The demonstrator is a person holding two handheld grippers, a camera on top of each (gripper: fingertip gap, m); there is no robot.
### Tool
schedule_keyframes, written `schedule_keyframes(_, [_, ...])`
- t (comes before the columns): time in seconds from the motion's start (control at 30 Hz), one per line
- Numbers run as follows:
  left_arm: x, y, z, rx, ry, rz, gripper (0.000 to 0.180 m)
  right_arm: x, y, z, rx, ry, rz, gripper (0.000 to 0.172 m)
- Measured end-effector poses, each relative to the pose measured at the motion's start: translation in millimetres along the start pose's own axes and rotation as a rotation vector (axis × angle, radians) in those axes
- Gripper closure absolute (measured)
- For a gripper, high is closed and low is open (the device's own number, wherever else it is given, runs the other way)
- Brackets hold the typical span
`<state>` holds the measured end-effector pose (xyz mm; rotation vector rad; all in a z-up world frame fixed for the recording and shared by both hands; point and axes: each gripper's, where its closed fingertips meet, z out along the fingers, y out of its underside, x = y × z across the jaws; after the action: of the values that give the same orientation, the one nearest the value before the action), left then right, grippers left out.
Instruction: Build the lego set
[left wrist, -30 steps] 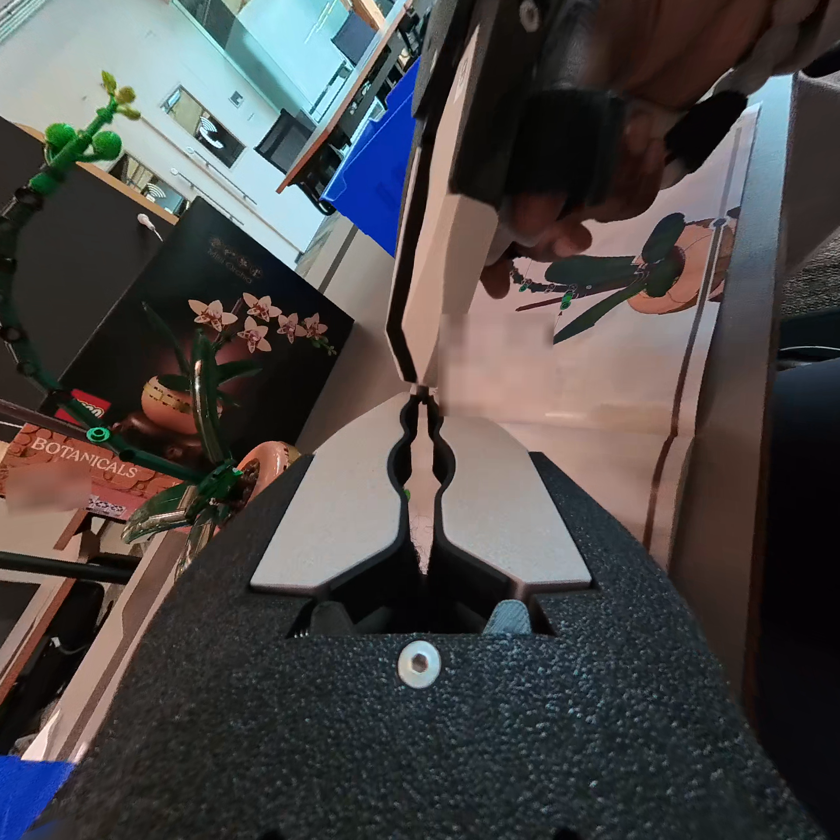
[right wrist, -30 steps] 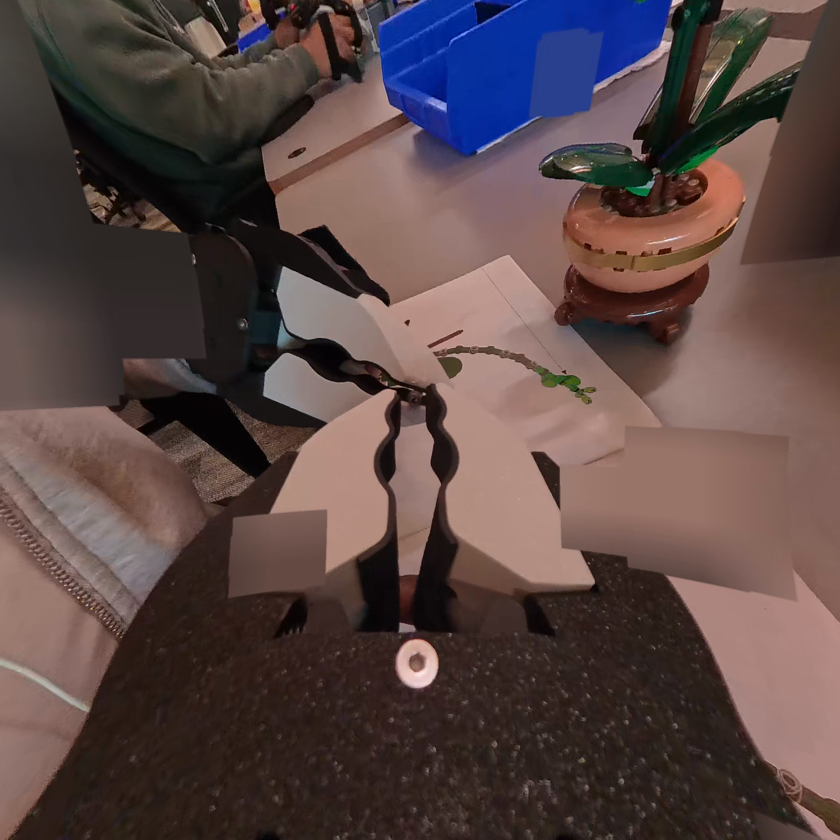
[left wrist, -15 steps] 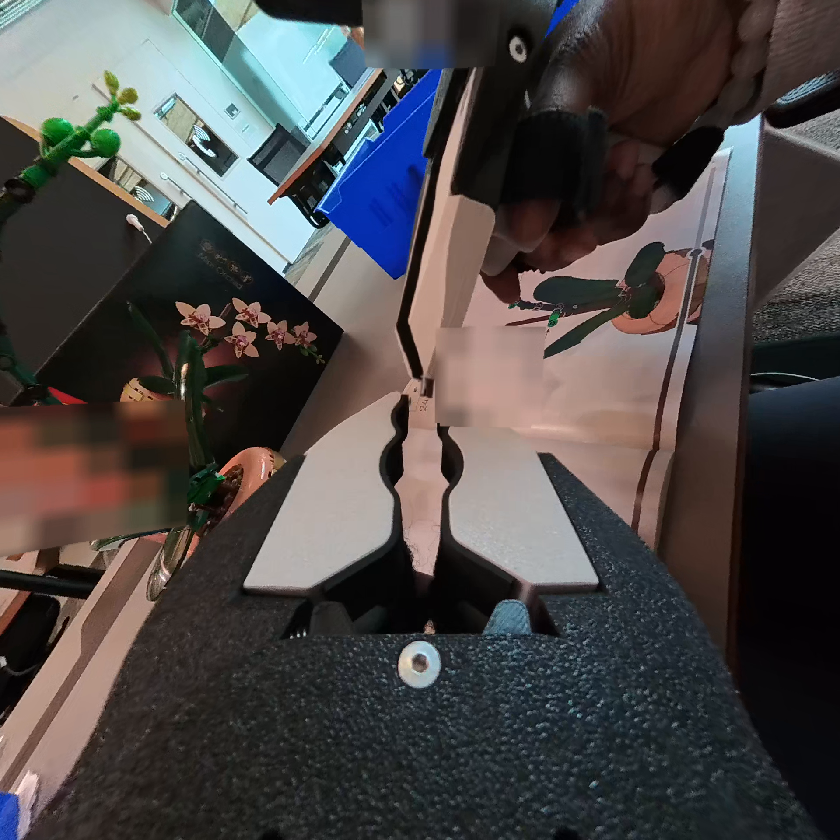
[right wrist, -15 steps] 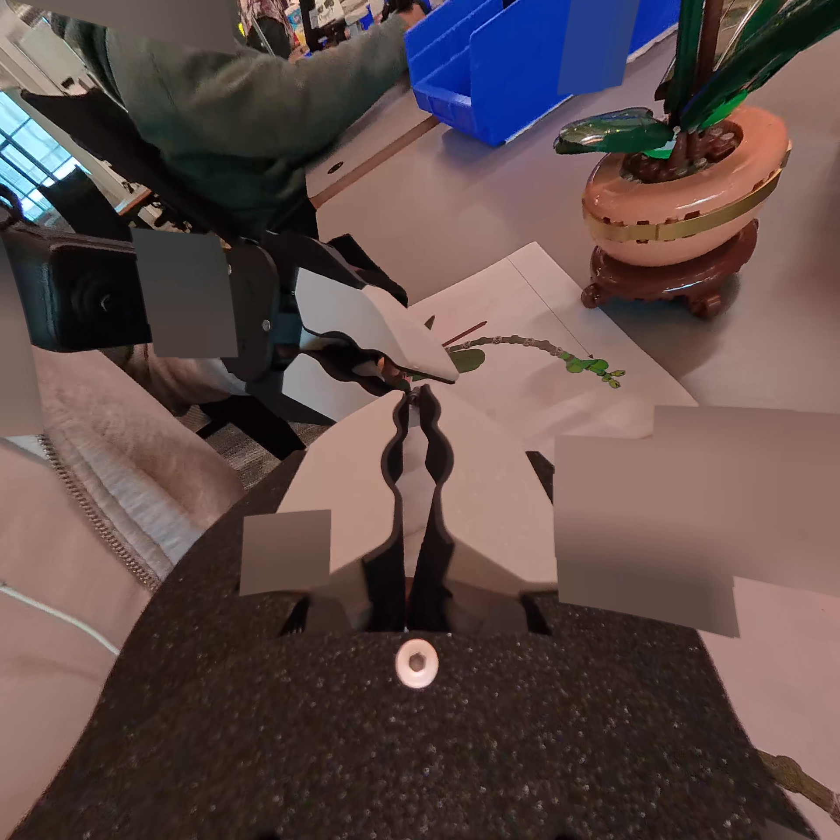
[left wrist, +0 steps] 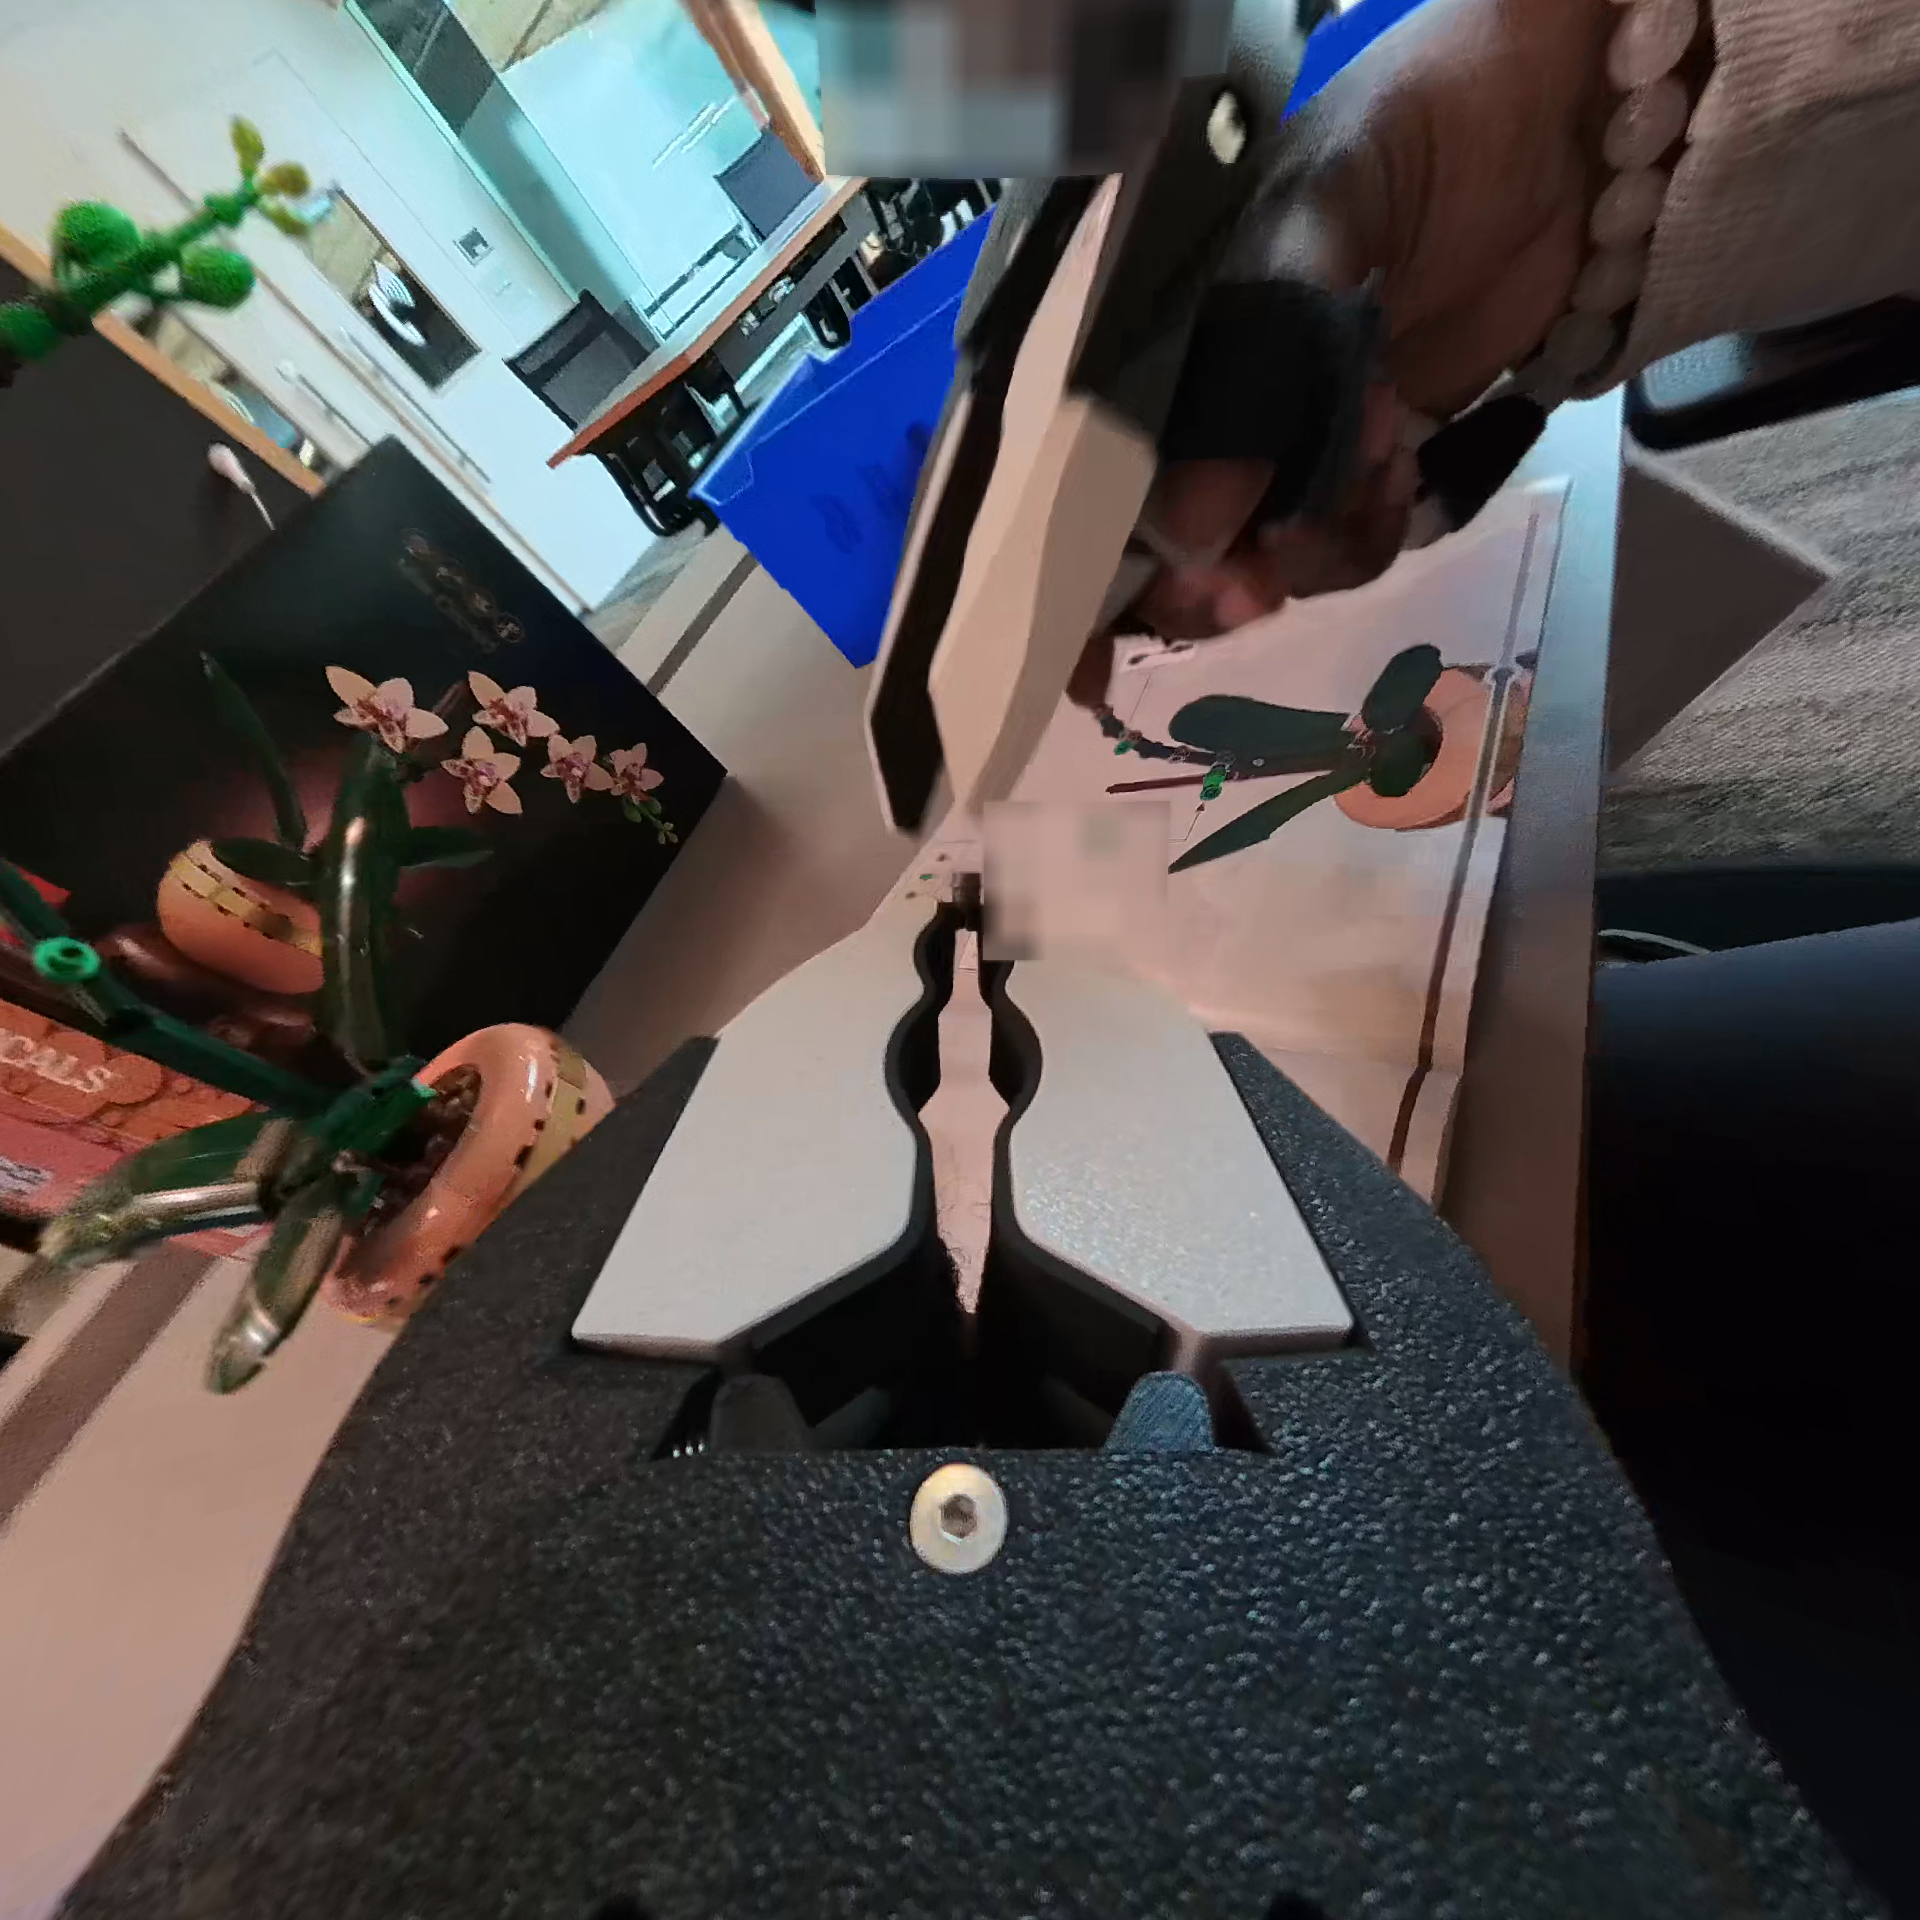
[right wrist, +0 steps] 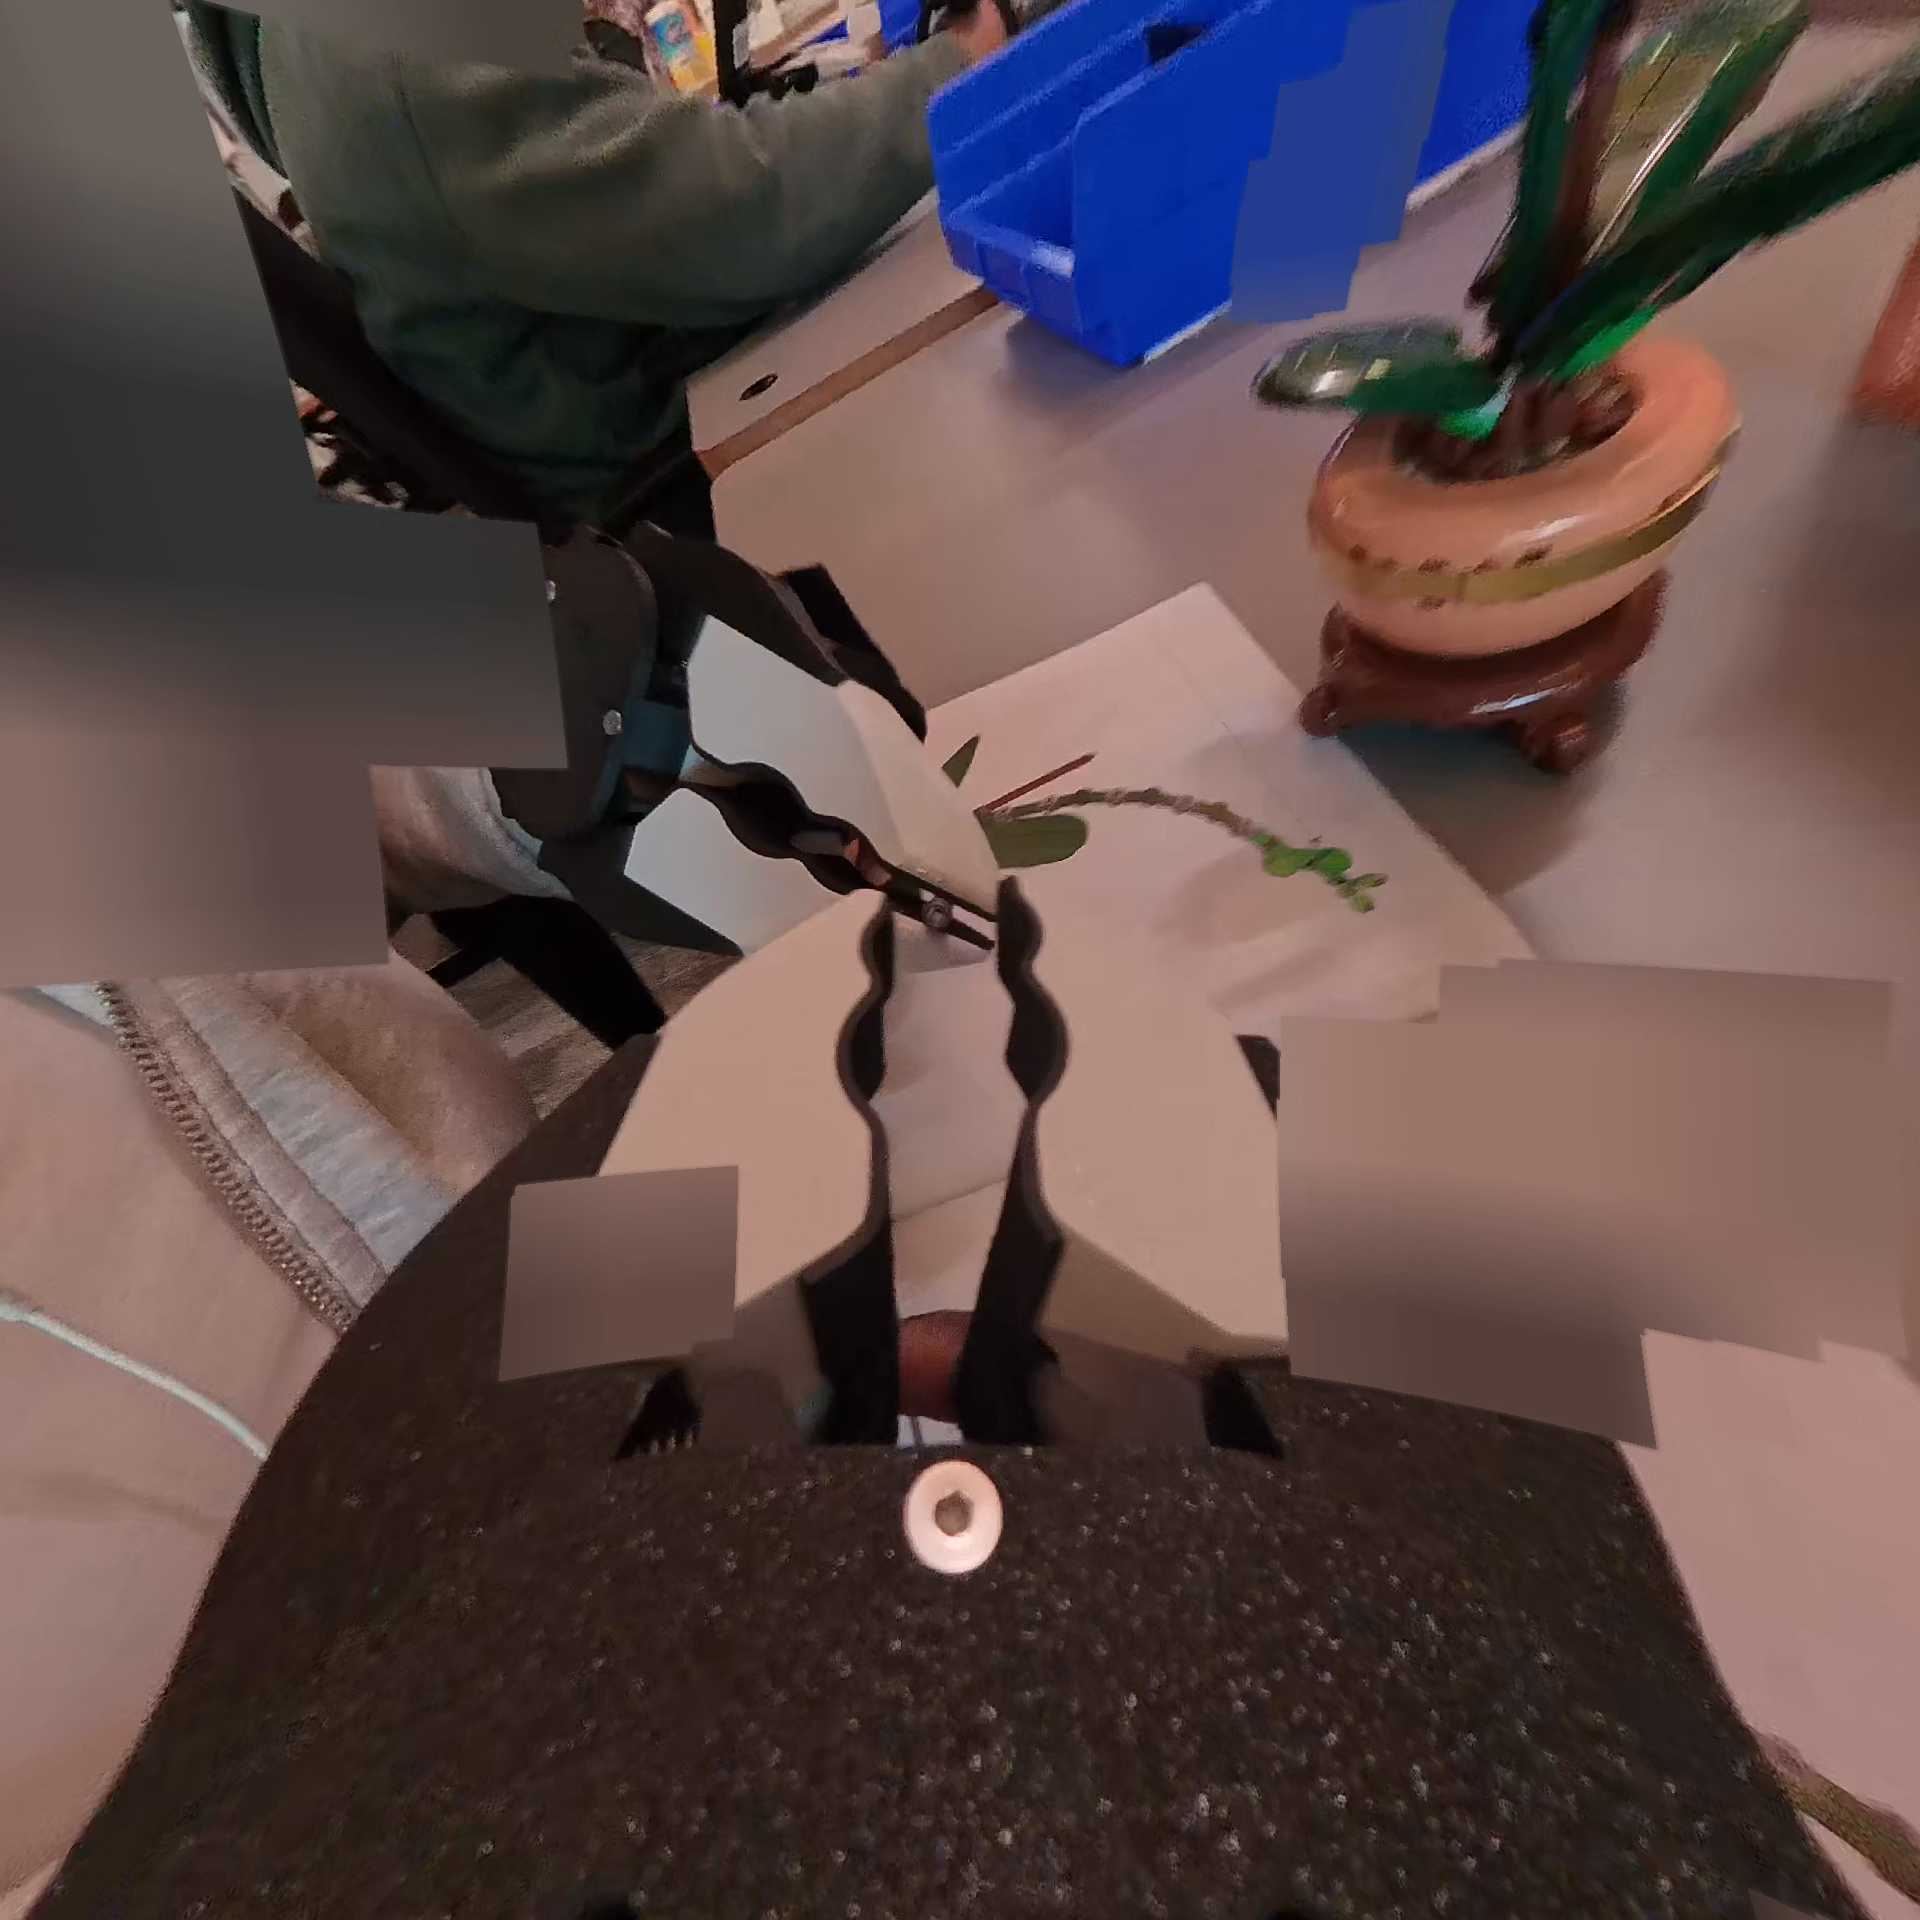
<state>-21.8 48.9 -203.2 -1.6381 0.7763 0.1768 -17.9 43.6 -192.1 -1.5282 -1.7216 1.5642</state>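
My left gripper (left wrist: 966, 920) is shut on a small dark brick piece (left wrist: 967, 890) pinched at its fingertips, above an open instruction booklet (left wrist: 1299, 935). In the right wrist view the left gripper (right wrist: 971, 935) comes in from the left with the piece (right wrist: 938, 914), whose end is round and grey. My right gripper (right wrist: 945, 904) is open. Its two fingertips stand apart on either side of the left gripper's tip and hold nothing. In the left wrist view the right gripper (left wrist: 914, 800) hangs just above the piece, held by a hand (left wrist: 1403, 364).
A brick-built orchid pot with green leaves (right wrist: 1507, 561) stands on the grey table beyond the booklet (right wrist: 1195, 831); it also shows in the left wrist view (left wrist: 468, 1153). A black box with an orchid picture (left wrist: 416, 779) and a blue bin (right wrist: 1122, 208) stand behind. A person in a green top (right wrist: 571, 260) sits at the far left.
My right gripper's pads were together at the left gripper's tip half a second ago; now they stand apart and it has lifted slightly. The left gripper keeps its grip on the small piece.
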Motion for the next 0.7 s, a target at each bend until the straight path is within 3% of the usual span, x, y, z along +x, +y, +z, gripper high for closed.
schedule_keyframes(0.03, [-1, 0, -1, 0.008, 0.011, -0.050, 0.177, 3, -7, -9, 0.016, 0.034, -0.035, 0.145])
schedule_keyframes(0.1, [-7, -2, -4, 0.045, 0.038, -0.198, 0.177, 12, -22, -40, 0.023, 0.163, -0.129, 0.133])
schedule_keyframes(0.2, [-12, -1, -7, 0.093, 0.118, -0.448, 0.177, 27, -23, -92, -0.088, 0.430, -0.265, 0.129])
schedule_keyframes(0.3, [-12, 5, -7, 0.105, 0.195, -0.628, 0.177, 27, -3, -116, -0.190, 0.523, -0.261, 0.142])
schedule_keyframes(0.53, [-4, 8, -4, 0.073, 0.261, -0.661, 0.177, 40, 64, -119, -0.303, 0.544, -0.161, 0.172])
schedule_keyframes(0.7, [0, 10, -3, 0.051, 0.302, -0.684, 0.177, 45, 81, -109, -0.279, 0.495, -0.114, 0.165])
